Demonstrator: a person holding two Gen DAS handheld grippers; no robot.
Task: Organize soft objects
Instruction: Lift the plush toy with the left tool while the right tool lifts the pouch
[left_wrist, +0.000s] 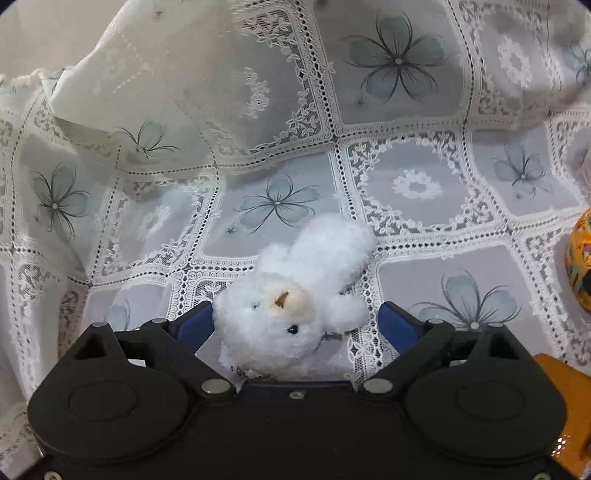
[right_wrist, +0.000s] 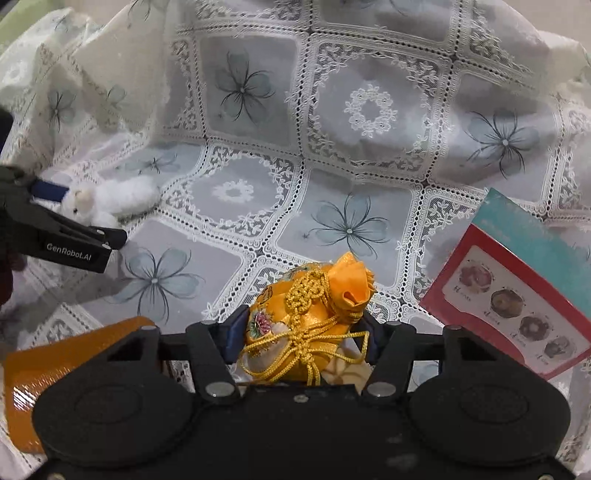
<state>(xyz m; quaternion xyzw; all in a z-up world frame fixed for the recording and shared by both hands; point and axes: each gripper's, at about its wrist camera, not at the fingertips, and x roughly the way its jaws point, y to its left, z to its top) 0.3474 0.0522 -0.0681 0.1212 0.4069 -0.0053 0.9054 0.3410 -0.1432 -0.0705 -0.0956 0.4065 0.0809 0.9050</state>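
The left gripper (left_wrist: 295, 325) stands with its blue pads spread wide around the white plush bear (left_wrist: 295, 291), whose head sits between the jaws; the left pad touches or nearly touches the fur, and the right pad is clear of it, so nothing is clamped. The bear lies on the lace tablecloth (left_wrist: 413, 110) with its long axis running from the jaws up and to the right, body pointing away from the gripper, so a closing move would catch the head, not the trunk. The left gripper tilts steeply down at the cloth. The right gripper (right_wrist: 301, 336), tilted down likewise, is clenched on the yellow drawstring pouch (right_wrist: 314, 314), its pads pressing both sides of the pouch's lower body, the knotted neck pointing away. The bear lies well to its left, nearer the left hand. A red-and-teal card (right_wrist: 517, 295) lies to the right.
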